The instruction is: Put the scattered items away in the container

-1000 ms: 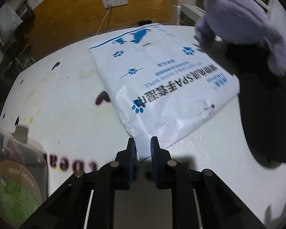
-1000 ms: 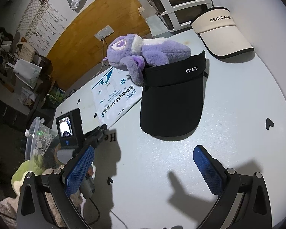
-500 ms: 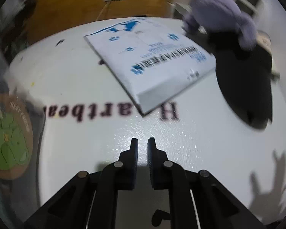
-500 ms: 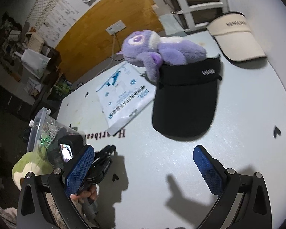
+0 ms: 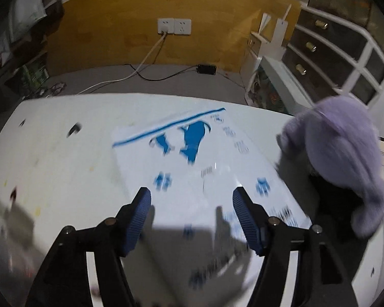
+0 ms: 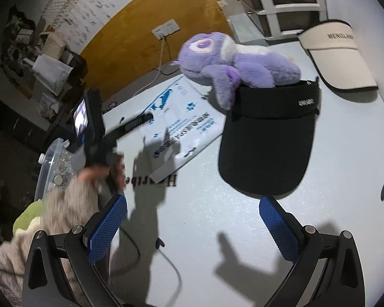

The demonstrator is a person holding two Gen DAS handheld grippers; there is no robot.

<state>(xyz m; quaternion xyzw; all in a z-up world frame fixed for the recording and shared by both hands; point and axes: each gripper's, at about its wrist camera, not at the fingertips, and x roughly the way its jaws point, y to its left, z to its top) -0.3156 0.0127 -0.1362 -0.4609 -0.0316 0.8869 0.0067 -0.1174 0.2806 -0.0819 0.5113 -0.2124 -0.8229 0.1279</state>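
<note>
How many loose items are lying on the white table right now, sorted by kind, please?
Sun visors: 2, a black fabric sun visor and a cream fabric sun visor
Plush toys: 1, a purple plush toy resting partly on the black visor
Wipe packs: 1, a flat white wipes pack with blue paw prints
Total: 4

A: What lies on the white table (image 6: 243, 217)?
B: A purple plush toy (image 6: 233, 61) rests on the back edge of a black visor (image 6: 266, 138). A beige visor (image 6: 338, 58) is apart, at the right.
A: And at the left?
B: A white wipes pack (image 6: 181, 120) lies flat. The left gripper (image 6: 143, 117) is above it, its jaws opening. The right gripper (image 6: 192, 220) stands wide, with nothing between.
</note>
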